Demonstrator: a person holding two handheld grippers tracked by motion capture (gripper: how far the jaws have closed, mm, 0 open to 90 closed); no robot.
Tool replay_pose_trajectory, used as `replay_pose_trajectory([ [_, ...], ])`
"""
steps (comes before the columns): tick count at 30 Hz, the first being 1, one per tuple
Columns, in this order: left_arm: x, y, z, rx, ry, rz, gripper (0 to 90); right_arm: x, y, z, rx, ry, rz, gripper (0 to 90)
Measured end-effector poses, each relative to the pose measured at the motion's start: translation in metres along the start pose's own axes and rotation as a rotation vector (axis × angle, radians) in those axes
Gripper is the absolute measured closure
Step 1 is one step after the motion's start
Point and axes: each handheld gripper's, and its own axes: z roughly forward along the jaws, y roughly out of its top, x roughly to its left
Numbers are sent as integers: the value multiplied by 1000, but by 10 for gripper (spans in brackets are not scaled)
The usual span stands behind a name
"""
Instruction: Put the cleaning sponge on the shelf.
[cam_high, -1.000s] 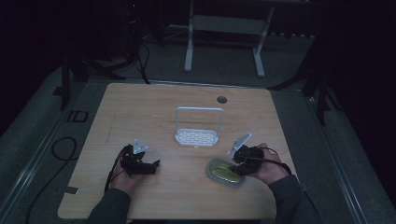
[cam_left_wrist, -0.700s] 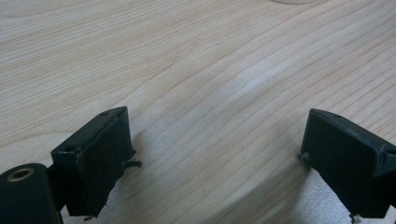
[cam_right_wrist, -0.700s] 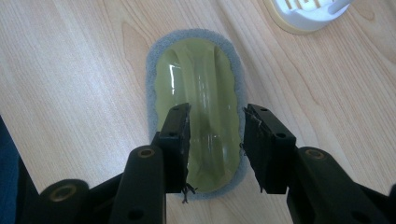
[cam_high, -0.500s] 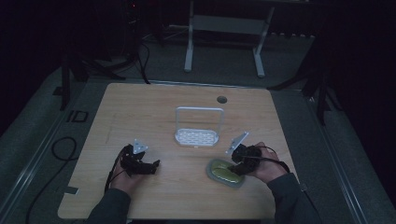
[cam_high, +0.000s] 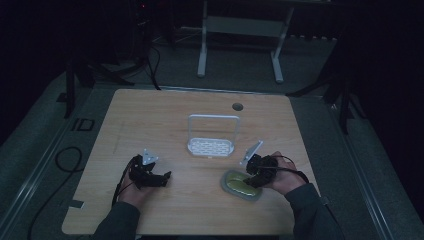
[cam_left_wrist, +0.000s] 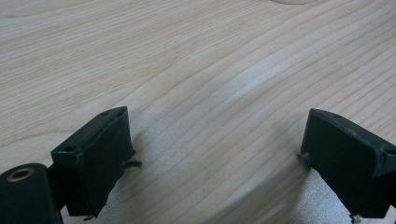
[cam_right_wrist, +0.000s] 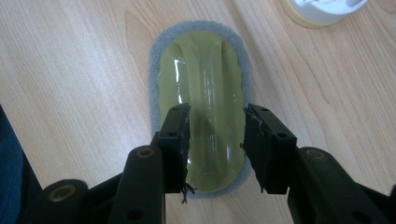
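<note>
Dim, murky high view with perhaps slight blur; bright, sharp, evenly lit gripper views.

A light wooden table (cam_high: 165, 115) with rounded corners stands on a grey floor (cam_high: 380, 165). A round cable hole (cam_high: 237, 106) sits near its far edge. At the middle lies a white perforated tray with an upright wire handle (cam_high: 211, 146). Nearer the front right lies an oval scrubbing pad (cam_high: 241, 185), grey felt beneath an olive-green plastic grip, flat on the wood. A small dark patch (cam_high: 76, 204) marks the front left corner.
</note>
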Motion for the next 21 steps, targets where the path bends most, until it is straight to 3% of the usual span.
replay_pose_trajectory([
  [21, 0, 0, 0, -1, 0, 0, 87, 0, 9, 8, 55, 25, -22, 616],
])
